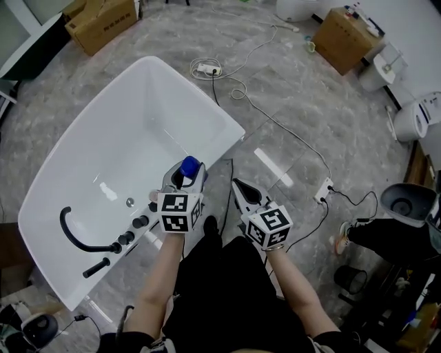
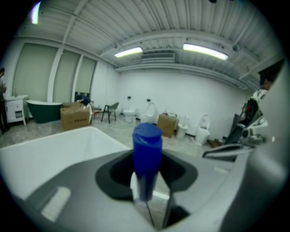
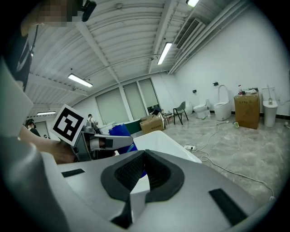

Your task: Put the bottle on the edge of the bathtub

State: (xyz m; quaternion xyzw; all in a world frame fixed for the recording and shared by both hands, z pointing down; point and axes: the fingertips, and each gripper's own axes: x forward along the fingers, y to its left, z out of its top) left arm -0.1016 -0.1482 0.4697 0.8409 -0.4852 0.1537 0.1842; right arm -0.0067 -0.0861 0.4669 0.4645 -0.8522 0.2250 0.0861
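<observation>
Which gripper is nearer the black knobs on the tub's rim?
Left. The left gripper, holding the blue bottle, is at the tub's rim just beside the knobs; the right gripper is over the floor, farther away.

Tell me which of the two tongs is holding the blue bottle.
The left tongs: the blue bottle stands clamped between them; the right tongs are shut on nothing.

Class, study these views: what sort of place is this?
Probably a bathroom-fixtures showroom or warehouse: a freestanding white bathtub, several toilets standing about, and cardboard boxes on the open floor.
</observation>
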